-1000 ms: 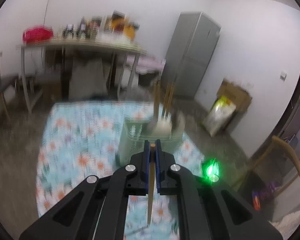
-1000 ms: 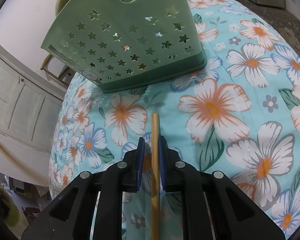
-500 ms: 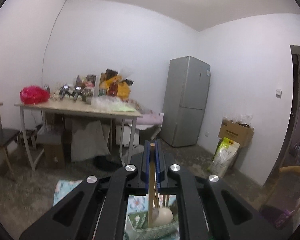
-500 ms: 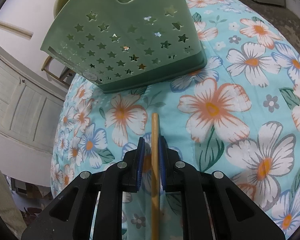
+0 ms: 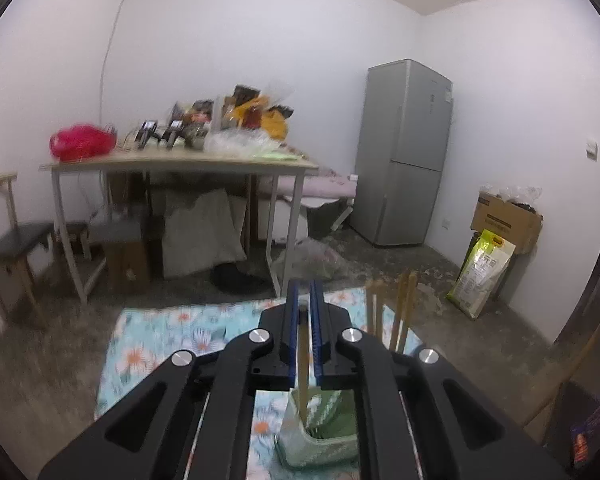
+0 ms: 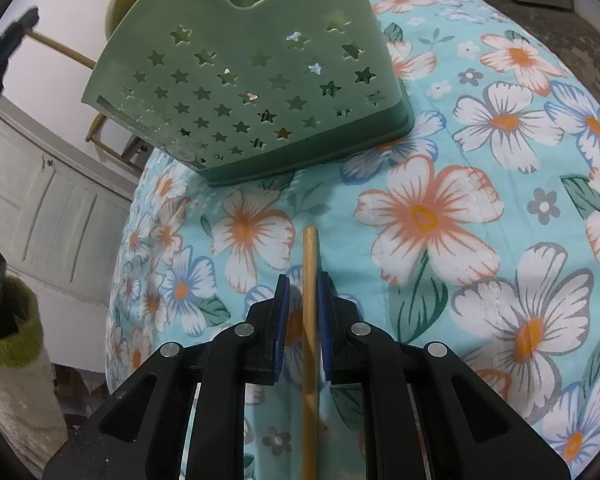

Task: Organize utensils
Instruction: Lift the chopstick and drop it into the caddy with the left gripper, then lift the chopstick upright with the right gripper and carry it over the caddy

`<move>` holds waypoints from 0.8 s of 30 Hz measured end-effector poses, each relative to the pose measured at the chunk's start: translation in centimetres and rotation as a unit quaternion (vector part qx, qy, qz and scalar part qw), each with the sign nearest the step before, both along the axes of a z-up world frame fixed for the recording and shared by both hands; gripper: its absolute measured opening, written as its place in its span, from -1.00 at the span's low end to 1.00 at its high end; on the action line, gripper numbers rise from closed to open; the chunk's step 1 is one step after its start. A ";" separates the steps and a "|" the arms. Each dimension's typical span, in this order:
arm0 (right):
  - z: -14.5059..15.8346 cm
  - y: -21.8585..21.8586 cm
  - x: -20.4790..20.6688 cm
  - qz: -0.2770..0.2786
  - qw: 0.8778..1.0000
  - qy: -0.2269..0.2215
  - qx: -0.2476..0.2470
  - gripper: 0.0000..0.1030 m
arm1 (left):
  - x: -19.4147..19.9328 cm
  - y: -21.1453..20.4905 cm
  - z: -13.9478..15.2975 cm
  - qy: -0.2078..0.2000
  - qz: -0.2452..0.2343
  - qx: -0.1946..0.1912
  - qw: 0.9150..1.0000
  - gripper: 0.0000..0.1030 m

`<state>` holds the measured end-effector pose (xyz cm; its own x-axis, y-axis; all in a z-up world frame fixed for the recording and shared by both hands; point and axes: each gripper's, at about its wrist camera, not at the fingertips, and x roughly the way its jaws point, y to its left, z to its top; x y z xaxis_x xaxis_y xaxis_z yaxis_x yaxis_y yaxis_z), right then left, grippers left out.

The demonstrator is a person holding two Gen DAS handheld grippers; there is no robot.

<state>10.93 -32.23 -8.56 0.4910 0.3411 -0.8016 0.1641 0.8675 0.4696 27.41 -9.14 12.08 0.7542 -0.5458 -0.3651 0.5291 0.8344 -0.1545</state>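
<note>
Left gripper [image 5: 304, 308]: our blue-padded jaws have just been opening a little; a wooden chopstick [image 5: 302, 364] stands between them, and in the blur we cannot tell whether the pads press on it.
Left chopstick: it hangs down from between the jaws, its lower end inside the green utensil holder [image 5: 320, 436].
Utensil holder, left view: below the gripper on the floral tablecloth [image 5: 160, 344]; more chopsticks [image 5: 404, 312] stick up from it to the right of our gripper.
Right gripper [image 6: 302, 308]: jaws close together around a second wooden chopstick [image 6: 309, 320]; the right pad touches it, and a thin gap shows at the left pad.
Right chopstick: it runs straight forward between the jaws, its tip past the pads over the tablecloth, short of the holder.
Utensil holder, right view: the star-punched green wall [image 6: 252, 92] stands just ahead of the chopstick tip, apart from it.
Room beyond: a cluttered table [image 5: 180, 164], a grey refrigerator [image 5: 404, 152] and a cardboard box [image 5: 504, 216] against the white wall.
</note>
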 end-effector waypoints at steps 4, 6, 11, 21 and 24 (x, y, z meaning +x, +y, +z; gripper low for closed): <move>0.1 0.4 0.3 0.010 1.000 0.002 -0.004 -0.67 | -1.6 2.1 -1.1 0.008 0.016 -0.017 1.000 -0.45; 0.2 0.8 0.5 0.015 1.000 0.000 -0.008 -0.63 | -2.6 3.1 -1.6 0.012 0.023 -0.021 0.999 -0.33; 0.3 1.5 1.4 0.019 1.000 -0.001 -0.024 -0.63 | -6.0 5.9 -3.9 0.045 0.028 -0.039 0.998 -0.04; 0.2 2.9 2.7 0.026 0.997 -0.003 -0.076 -0.85 | -10.4 7.9 -7.5 0.091 0.035 -0.029 0.995 0.11; 0.1 3.0 2.8 0.024 0.997 -0.001 -0.076 -0.89 | -10.0 7.9 -6.4 0.079 0.035 -0.050 0.995 0.11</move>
<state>13.75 -29.19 -8.41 0.4785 0.2394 -0.8449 0.1203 0.9352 0.3331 17.41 -1.21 5.68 0.7293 -0.5341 -0.4276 0.4334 0.8442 -0.3153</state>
